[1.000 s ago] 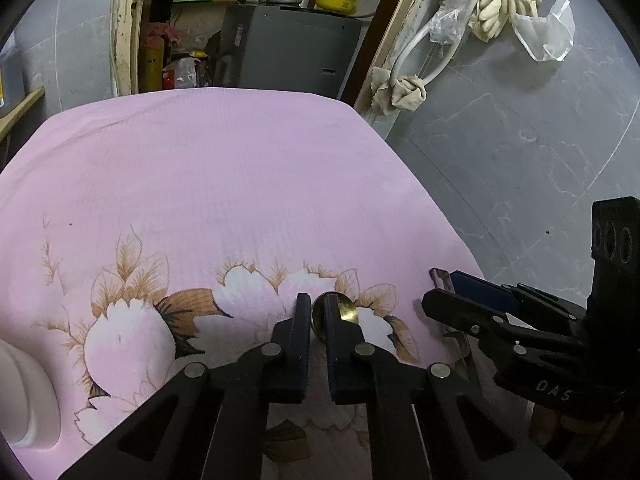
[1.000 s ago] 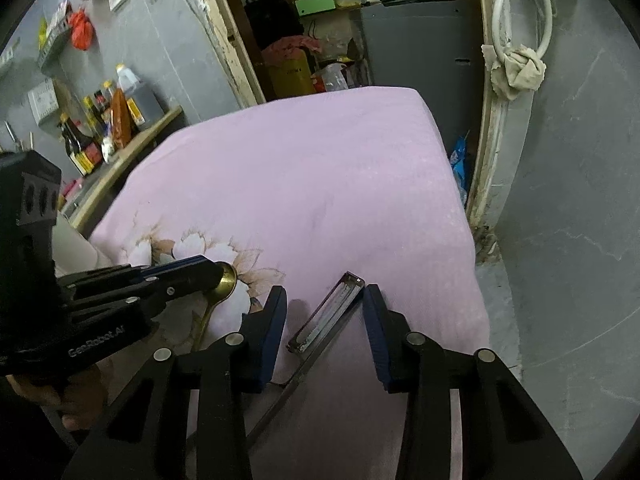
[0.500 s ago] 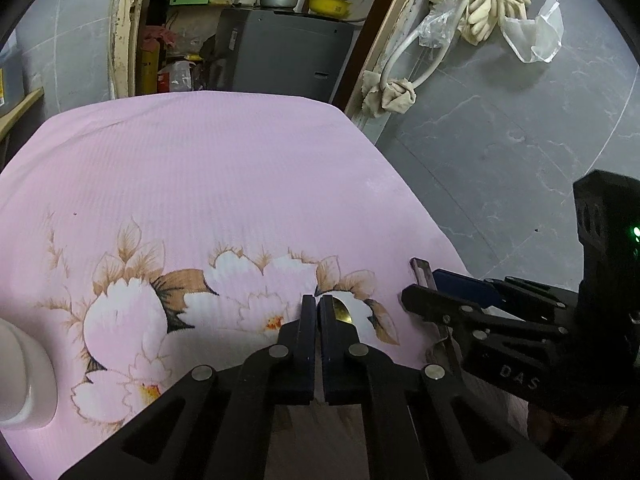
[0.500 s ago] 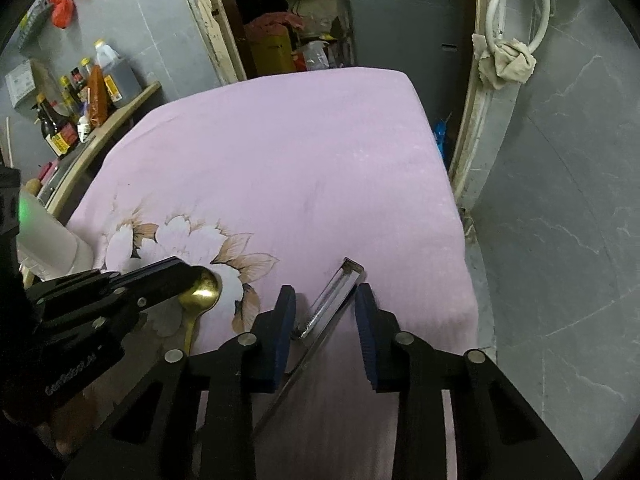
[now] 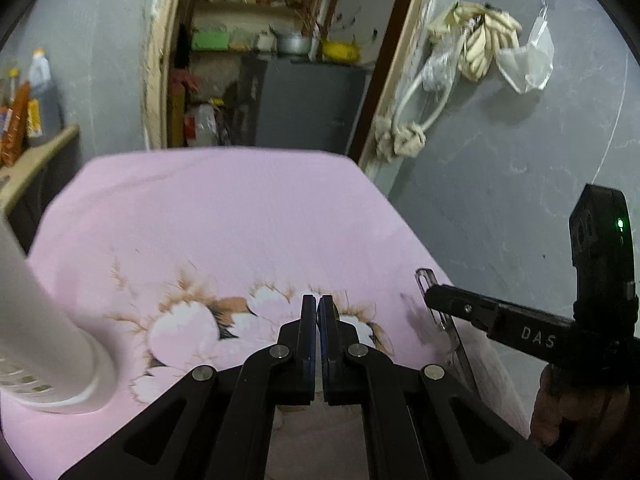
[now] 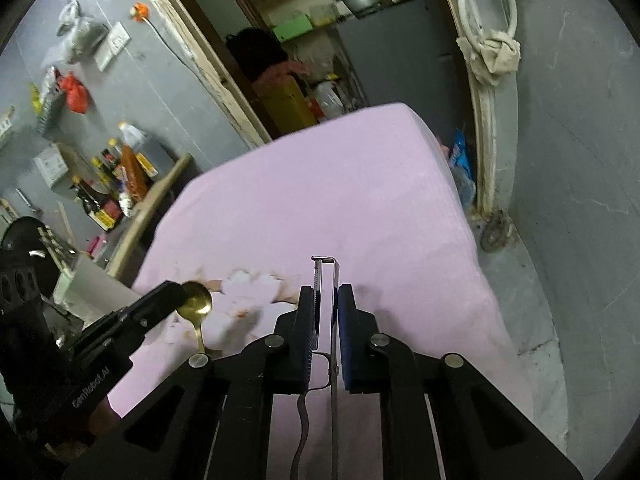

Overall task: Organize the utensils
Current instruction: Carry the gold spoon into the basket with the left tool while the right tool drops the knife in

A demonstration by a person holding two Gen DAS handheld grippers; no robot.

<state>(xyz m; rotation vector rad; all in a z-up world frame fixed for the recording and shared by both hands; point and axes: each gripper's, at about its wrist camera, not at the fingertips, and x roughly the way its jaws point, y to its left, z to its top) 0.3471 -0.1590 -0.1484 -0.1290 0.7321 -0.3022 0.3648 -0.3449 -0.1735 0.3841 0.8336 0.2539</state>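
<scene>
Item, far left in my left wrist view: white perforated utensil holder, standing on the pink floral cloth that covers the table. Beyond it, bottles on a wooden shelf against the grey wall.

Item, centre: my left gripper, its two blue-padded fingers pressed nearly together above the flower print. From this camera nothing shows between them. My right wrist view gives the missing detail: a gold spoon is clamped by its handle in that left gripper, the bowl standing out beyond the fingertips, raised over the cloth.

Item, right: metal peeler, a rectangular wire-frame head with a toothed blade, held between the pads of my right gripper; jaws closed on the frame, the wavy handle running back underneath. Seen from the left camera, that peeler pokes past the tip of my right gripper at the cloth's right edge.

Item, background right: grey cabinet through the doorway, knotted rag and hose on the door frame.
</scene>
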